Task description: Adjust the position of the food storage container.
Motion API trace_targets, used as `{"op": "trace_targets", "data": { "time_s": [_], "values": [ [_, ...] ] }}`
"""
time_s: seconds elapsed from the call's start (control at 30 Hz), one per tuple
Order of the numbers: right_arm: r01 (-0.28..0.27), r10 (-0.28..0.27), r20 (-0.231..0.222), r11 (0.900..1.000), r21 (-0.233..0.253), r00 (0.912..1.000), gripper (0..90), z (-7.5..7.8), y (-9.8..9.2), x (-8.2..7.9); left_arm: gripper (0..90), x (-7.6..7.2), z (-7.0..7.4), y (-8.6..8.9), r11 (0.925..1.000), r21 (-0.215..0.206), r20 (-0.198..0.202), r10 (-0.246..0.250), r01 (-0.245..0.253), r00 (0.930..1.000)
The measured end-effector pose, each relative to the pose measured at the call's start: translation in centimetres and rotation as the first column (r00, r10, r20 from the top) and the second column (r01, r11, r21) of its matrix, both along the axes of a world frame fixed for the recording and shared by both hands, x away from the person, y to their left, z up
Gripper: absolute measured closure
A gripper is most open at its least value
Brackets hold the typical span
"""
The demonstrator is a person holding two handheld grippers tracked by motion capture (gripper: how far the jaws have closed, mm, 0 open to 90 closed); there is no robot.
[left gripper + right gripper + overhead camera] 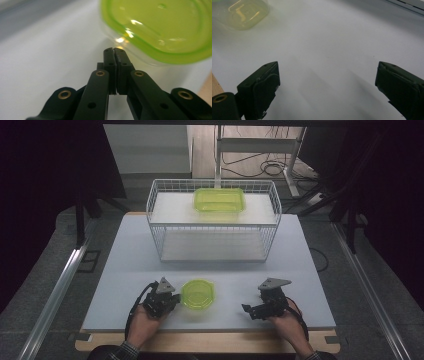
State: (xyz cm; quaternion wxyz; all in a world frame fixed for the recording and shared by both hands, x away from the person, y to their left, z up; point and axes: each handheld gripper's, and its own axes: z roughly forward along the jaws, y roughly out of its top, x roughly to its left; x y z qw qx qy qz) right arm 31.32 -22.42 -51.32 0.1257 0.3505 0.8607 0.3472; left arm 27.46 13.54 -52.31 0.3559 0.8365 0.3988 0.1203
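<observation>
1. The small round green container [197,294] sits low in the frame, centre-left, on the desk [125,265].
2. The left gripper [172,298] lies just beside its left rim, jaws pressed together on nothing (tips near the container's wall in the left gripper view).
3. The right gripper [247,309] rests lower right, jaws spread wide, well apart from the container.
4. A white wire basket [159,227] stands upper centre, with a rectangular green container [220,200] on its top shelf.
</observation>
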Motion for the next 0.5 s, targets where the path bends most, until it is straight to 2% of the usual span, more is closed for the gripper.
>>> {"op": "trace_targets", "data": {
  "time_s": [0.07,0.37,0.5],
  "values": [
    [0.001,-0.001,-0.002,1.0,0.002,1.0,5.8,0.0,0.0,0.0,89.2,-0.2,-0.2,-0.6,0.9999,0.004,-0.007,-0.016,0.016,0.9999],
    [-0.002,0.002,-0.014,1.0,-0.002,0.9999,5.7,-0.2,0.1,0.0,88.2,-0.2,-0.1,-3.0,0.9959,-0.041,-0.017,-0.081,0.081,0.9966],
    [-0.005,0.005,-0.018,1.0,-0.001,0.9998,5.7,-0.2,0.2,0.0,87.2,-0.2,-0.1,-4.0,0.9938,-0.038,-0.009,-0.104,0.104,0.9945]
  ]
}}
